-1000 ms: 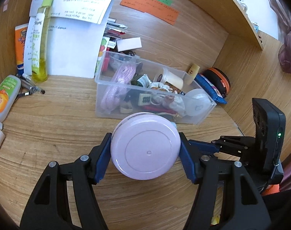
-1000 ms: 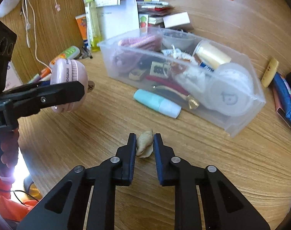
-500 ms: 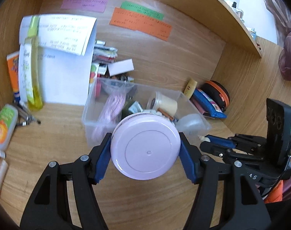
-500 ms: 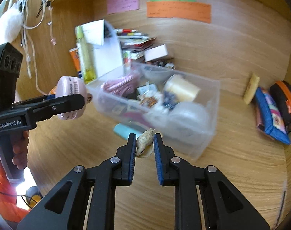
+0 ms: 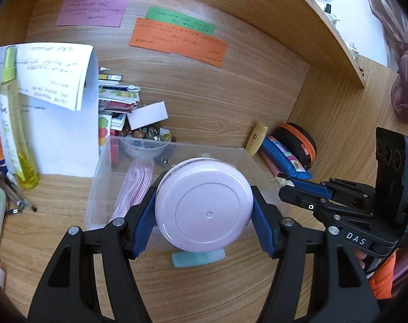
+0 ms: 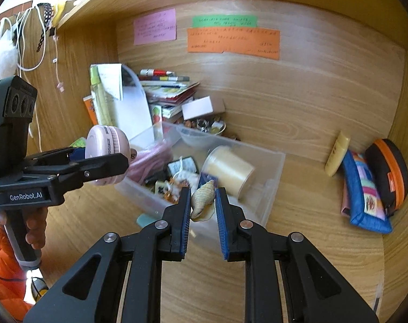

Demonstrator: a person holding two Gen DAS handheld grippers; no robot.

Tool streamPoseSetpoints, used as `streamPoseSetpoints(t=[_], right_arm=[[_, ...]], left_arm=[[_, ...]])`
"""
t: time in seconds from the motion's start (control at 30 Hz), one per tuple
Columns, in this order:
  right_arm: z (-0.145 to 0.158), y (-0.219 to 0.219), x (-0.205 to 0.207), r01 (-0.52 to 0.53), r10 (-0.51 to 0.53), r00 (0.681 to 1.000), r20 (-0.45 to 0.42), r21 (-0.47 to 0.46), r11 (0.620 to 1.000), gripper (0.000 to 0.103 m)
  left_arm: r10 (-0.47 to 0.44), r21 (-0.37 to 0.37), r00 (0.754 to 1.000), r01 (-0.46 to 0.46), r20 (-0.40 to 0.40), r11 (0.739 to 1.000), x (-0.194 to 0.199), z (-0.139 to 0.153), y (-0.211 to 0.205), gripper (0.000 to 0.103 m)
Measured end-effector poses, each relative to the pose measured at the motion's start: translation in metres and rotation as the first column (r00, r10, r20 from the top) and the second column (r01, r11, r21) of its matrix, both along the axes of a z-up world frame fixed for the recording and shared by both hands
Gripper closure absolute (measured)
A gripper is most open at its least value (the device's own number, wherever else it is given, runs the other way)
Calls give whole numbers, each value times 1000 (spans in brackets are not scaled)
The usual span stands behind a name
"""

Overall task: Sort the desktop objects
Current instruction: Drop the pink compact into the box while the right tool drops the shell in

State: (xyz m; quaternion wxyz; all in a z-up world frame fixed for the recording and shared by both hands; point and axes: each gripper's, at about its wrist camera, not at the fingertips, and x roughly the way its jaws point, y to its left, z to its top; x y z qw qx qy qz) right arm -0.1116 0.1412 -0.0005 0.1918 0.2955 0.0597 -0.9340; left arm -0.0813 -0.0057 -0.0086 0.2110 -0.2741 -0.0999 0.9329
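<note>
Left gripper (image 5: 204,216): clamped on the pink round case (image 5: 204,206), blue pads pressed to both sides, flat lid facing the camera.
Right gripper (image 6: 203,206): pinching the seashell (image 6: 202,198) between narrow jaws, tip pointing up and away.
Change, last second: both loads up off the desk (image 6: 325,255) and carried forward; a second ago the seashell sat low over bare wood, now hanging in front of the clear bin (image 6: 271,177).
Pink round case, position: raised, at the near-left end of the clear bin in the right wrist view; covering most of the bin's middle in the left wrist view.
Seashell, position: in the air by the bin's near wall, close to the cream tape roll (image 6: 229,171) inside.
Clear bin, contents: pink cord bundle (image 5: 138,188), small clear bowl (image 6: 197,136), assorted bits; fairly full.
Teal tube (image 5: 198,258): lying on the desk just in front of the bin, not yet sorted.
Meaning for the task: two items mid-transfer at once; drop-off into the bin looks like the likely next step.
Watch-out: free room in the bin looks tight, best gap hard to judge from here.
Off to the right: yellow tube (image 6: 337,153), blue pouch (image 6: 365,188), orange-trimmed black case (image 6: 389,172), untouched against the wall.
</note>
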Motion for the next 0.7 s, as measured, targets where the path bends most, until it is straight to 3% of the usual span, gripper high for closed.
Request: streamPoseSetpoints(t=[0.3,0.7], right_arm=[[-9,7,-39,43,-43,998,36,-14,999,87],[-31,17,-74,87,-84,992,90,-30,996,87]], left_arm=[[-6,-31,1000,6,-1,1000,-32,3,6,38],[1,-13,994,0,105,1000,-65,-26,-1,38]])
